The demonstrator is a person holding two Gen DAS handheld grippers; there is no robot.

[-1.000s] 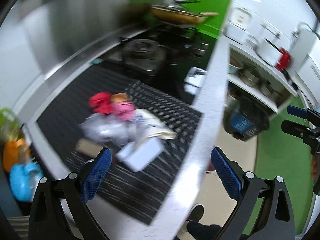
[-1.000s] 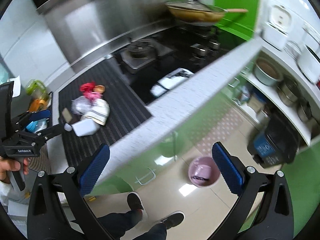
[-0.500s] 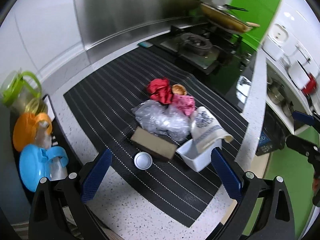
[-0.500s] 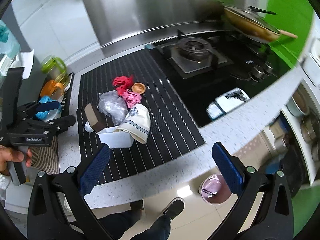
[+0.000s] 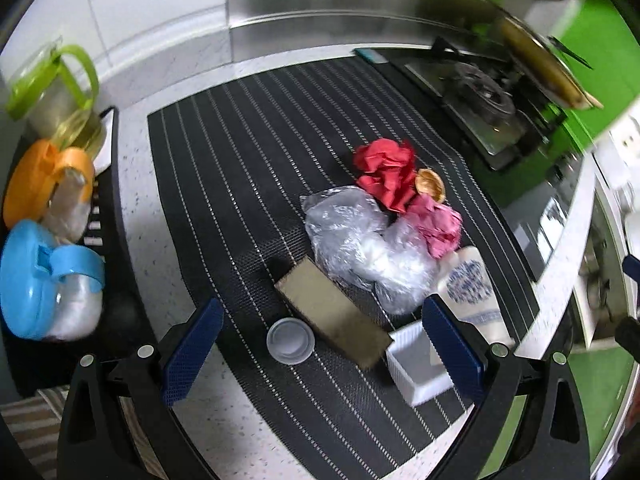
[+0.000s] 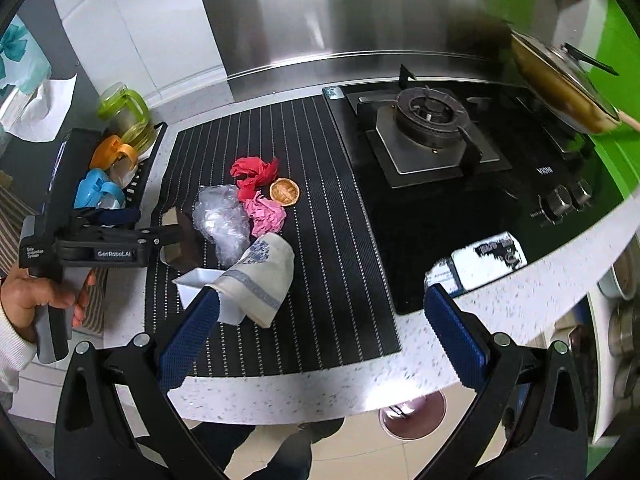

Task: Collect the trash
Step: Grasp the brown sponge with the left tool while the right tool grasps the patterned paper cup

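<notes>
A heap of trash lies on a black striped mat (image 5: pixel 248 152): red crumpled paper (image 5: pixel 386 172), pink crumpled paper (image 5: pixel 436 226), a nutshell half (image 5: pixel 431 185), a clear plastic bag (image 5: pixel 360 244), a brown box (image 5: pixel 332 312), a clear lid (image 5: pixel 291 339), a white tray (image 5: pixel 416 364) and a blue-printed pouch (image 5: pixel 472 292). My left gripper (image 5: pixel 320 344) hovers open just in front of the box and lid. My right gripper (image 6: pixel 320 332) is open above the counter's front edge, with the pouch (image 6: pixel 264 276) near its left finger. The left gripper's body (image 6: pixel 100 244) appears at the heap's left.
Green (image 5: pixel 56 92), orange (image 5: pixel 44 184) and blue (image 5: pixel 44 280) lidded jars stand in a rack at the left. A gas hob (image 6: pixel 428 128) and a lidded pan (image 6: pixel 560 84) lie to the right. A pink bin (image 6: pixel 412 416) stands on the floor below the counter.
Both views swung from the floor and shelves onto the counter. The left gripper closed in on the heap; the right gripper rose and came level with the mat. Both stayed open.
</notes>
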